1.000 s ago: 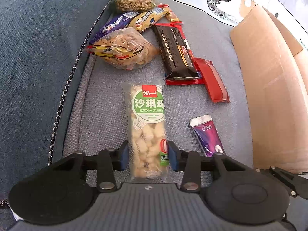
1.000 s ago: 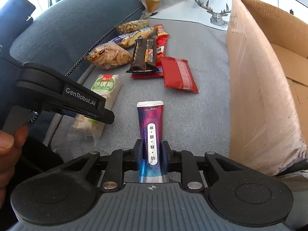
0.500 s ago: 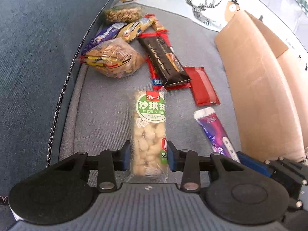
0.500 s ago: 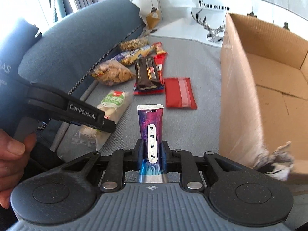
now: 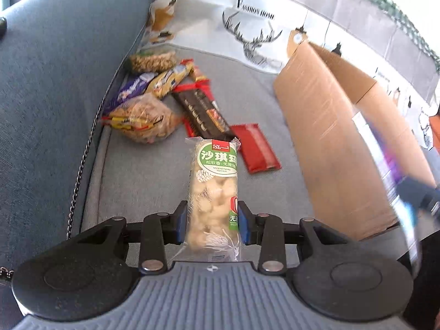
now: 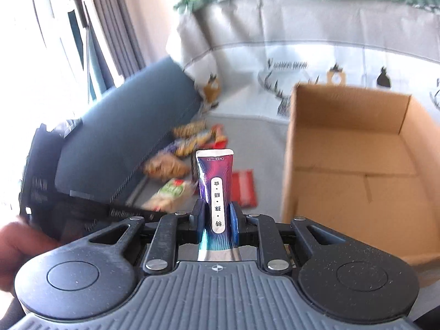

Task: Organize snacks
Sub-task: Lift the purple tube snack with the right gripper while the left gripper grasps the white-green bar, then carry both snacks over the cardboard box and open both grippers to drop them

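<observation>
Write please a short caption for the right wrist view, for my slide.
Right gripper holds a purple snack packet upright beside an open cardboard box on the sofa.

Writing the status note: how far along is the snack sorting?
Done: nothing visible; the cardboard box looks empty. In hand: left gripper clamps the green-label snack bar; right gripper clamps the purple sachet. Left: the snack pile on the sofa.

Bright daylight; overexposed glare at upper left of right wrist view. Motion blur there, background smeared. Fisheye bending at edges. Soft shadows.
</observation>
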### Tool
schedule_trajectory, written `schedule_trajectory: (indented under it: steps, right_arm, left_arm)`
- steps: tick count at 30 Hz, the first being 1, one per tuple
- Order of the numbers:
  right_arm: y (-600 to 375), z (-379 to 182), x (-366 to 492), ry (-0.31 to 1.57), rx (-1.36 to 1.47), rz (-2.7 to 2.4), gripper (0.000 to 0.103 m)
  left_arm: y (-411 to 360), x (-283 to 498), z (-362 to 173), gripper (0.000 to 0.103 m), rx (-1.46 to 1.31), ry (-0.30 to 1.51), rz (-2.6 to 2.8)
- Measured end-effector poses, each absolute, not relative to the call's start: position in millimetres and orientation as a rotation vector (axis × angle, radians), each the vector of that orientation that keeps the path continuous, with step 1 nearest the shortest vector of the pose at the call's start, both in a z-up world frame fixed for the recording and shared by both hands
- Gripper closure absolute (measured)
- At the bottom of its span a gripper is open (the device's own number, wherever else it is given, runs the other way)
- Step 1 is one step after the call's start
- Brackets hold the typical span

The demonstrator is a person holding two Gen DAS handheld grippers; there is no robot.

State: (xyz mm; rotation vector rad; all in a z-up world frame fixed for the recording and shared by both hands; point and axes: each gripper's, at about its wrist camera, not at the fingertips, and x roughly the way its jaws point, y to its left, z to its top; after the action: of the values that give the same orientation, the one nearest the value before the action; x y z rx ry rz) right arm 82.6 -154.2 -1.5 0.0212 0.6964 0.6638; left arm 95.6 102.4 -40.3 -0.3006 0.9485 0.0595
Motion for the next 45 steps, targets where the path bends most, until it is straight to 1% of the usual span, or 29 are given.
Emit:
schedule_trajectory:
  steps: [5, 10, 14, 21, 27, 36, 40, 45]
  right_arm:
    - [-200.2, 33.5, 100.3, 0.597, 0.069, 0.628, 0.083]
    - [-253.6, 49.1, 119.9, 0.501, 0.091, 0.549, 0.083]
    - [-297.3, 37.3, 130.8, 0.477, 0.134, 0.484, 0.083]
    - [-358.7, -9.4, 132.6, 0.475, 0.238, 0.393, 0.083]
    - [-372.8, -16.3, 137.7, 0.459, 0.298, 0.393, 0.083]
    - [-384.0, -22.3, 144.2, 0.472, 0.356, 0.381, 0.083]
    - [-387.7, -25.0, 147.7, 0.478, 0.379, 0.366, 0.083]
    - [-386.1, -25.8, 145.4, 0.475, 0.380, 0.363, 0.083]
  left_arm:
    - [101.1, 91.4, -34.4, 0.063, -0.295, 0.896, 0.057]
    - [102.1, 89.4, -31.9, 0.063, -0.300, 0.877, 0.072]
    - [99.9, 89.1, -31.0, 0.063, -0.289, 0.872, 0.089]
    - [89.9, 84.8, -26.4, 0.063, -0.250, 0.837, 0.119]
    - [79.8, 80.1, -21.2, 0.063, -0.218, 0.819, 0.162]
    - [60.2, 69.1, -8.7, 0.063, -0.291, 0.808, 0.154]
    - [43.4, 75.8, -3.2, 0.063, -0.279, 0.819, 0.124]
    - [18.5, 91.1, 15.6, 0.063, -0.278, 0.780, 0.077]
